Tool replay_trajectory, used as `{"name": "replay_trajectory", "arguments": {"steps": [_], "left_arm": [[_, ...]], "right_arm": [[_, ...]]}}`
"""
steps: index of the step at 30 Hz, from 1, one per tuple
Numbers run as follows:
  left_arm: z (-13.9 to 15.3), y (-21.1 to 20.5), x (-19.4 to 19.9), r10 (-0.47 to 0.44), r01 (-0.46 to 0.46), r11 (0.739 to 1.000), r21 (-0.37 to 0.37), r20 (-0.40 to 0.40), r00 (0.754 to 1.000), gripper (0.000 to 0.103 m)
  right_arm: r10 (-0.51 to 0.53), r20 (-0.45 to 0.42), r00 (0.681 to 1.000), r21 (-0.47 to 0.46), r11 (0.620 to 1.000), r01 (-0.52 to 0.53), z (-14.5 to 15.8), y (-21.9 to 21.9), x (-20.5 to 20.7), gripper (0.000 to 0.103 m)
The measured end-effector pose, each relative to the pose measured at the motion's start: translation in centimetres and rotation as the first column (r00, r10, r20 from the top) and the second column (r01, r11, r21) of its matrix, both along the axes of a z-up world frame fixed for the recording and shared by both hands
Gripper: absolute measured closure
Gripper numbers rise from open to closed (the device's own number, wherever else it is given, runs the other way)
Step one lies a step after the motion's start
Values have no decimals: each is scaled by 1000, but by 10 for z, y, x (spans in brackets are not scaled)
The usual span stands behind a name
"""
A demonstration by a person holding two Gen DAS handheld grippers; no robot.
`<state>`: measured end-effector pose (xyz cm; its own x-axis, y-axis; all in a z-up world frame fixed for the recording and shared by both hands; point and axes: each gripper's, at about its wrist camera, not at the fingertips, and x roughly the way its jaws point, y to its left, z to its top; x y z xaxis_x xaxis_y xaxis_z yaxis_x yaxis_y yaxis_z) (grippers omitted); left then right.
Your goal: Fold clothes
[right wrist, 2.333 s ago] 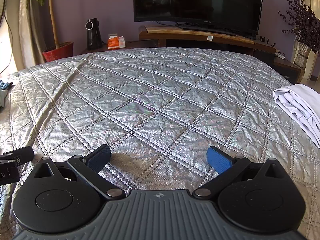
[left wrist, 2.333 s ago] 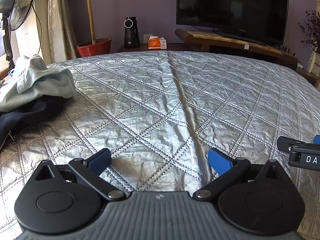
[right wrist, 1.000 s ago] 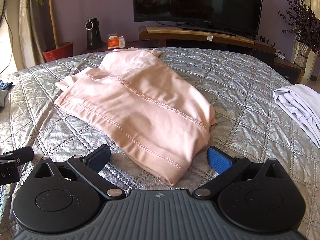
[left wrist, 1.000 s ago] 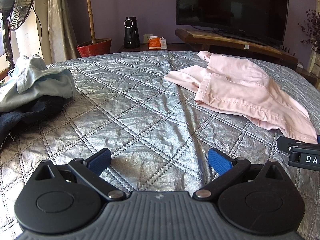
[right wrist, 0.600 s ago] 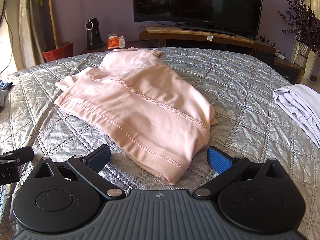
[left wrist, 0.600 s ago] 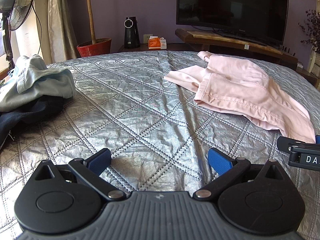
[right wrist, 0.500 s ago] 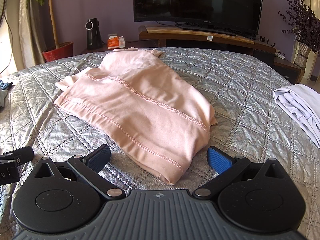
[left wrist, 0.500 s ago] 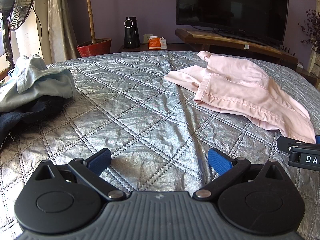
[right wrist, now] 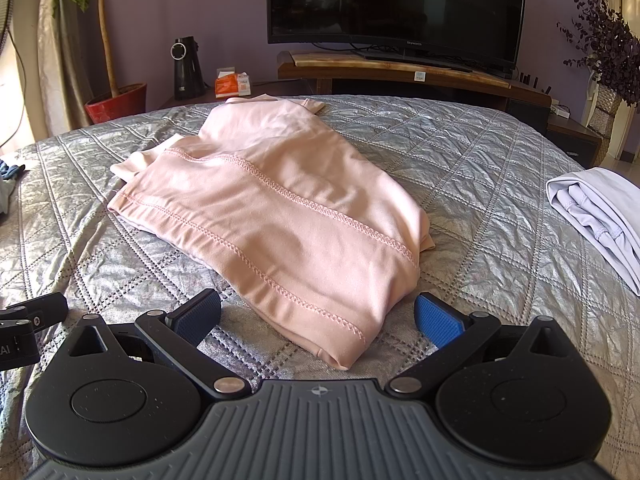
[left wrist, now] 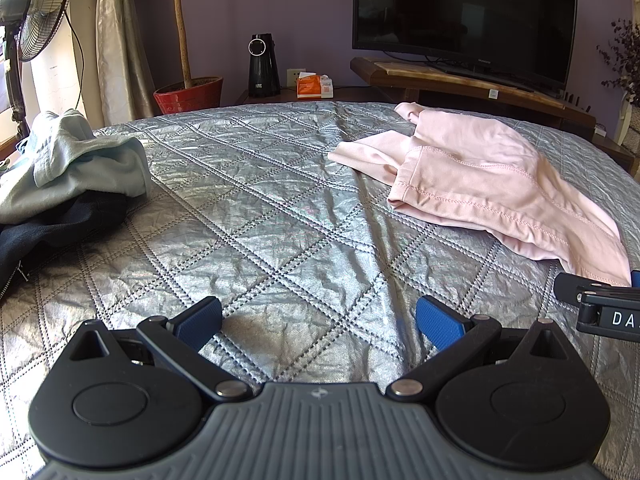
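Note:
A pink garment [right wrist: 276, 216] lies crumpled on the silver quilted bed [right wrist: 480, 200], its near hem between my right gripper's open jaws. It also shows at the right in the left wrist view [left wrist: 480, 184]. My right gripper [right wrist: 318, 318] is open and empty, low over the bed, with the garment's near corner just in front of it. My left gripper [left wrist: 318, 322] is open and empty over bare quilt, to the left of the garment.
A pile of light blue and dark clothes [left wrist: 68, 184] lies at the bed's left edge. A folded white garment [right wrist: 596, 216] lies at the right edge. Beyond the bed stand a TV [right wrist: 396, 4] on a wooden stand, a potted plant [left wrist: 188, 92] and a fan [left wrist: 36, 12].
The pink garment appeared on the bed, which was bare 2.3 s ago. Since one second ago nothing has visibly moved; both grippers stay open and still.

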<state>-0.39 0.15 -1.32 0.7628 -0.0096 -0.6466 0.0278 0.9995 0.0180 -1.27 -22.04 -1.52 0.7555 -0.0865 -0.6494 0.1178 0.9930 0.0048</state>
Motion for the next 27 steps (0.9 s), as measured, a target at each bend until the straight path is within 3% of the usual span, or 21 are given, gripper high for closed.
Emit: {"name": "replay_trajectory", "arguments": {"steps": [9, 13, 14, 16, 17, 19, 22, 25, 27], "left_arm": [[0, -1, 1, -4, 4, 1000, 2, -2, 1000, 0], [8, 1, 9, -18, 17, 1000, -5, -77, 997, 1], [11, 2, 12, -24, 23, 1000, -7, -104, 994, 3], [25, 0, 11, -47, 47, 999, -9, -91, 995, 17], [31, -1, 10, -60, 59, 998, -10, -83, 995, 18], [45, -4, 9, -84, 83, 996, -12, -66, 994, 17], [66, -5, 6, -119, 118, 992, -36, -29, 992, 9], [90, -3, 5, -174, 170, 980, -108, -35, 984, 5], [99, -9, 4, -196, 191, 979, -66, -85, 977, 5]], "right_arm": [[7, -10, 1000, -4, 1000, -7, 1, 0, -1, 0], [23, -79, 997, 10, 1000, -22, 7, 0, 0, 0], [29, -91, 995, 13, 1000, -28, 9, 0, -2, 0], [34, -100, 994, 19, 999, -32, 14, 0, -11, 2], [39, -80, 996, -15, 999, -41, 20, 2, -17, 2], [62, -22, 998, -89, 994, -64, 32, 7, -29, 2], [76, 28, 997, -101, 992, -72, 46, 6, -40, 0], [44, -32, 999, -57, 997, -46, 52, 1, -38, 0], [-6, -66, 998, -46, 999, 3, 58, 3, -44, 0]]}}
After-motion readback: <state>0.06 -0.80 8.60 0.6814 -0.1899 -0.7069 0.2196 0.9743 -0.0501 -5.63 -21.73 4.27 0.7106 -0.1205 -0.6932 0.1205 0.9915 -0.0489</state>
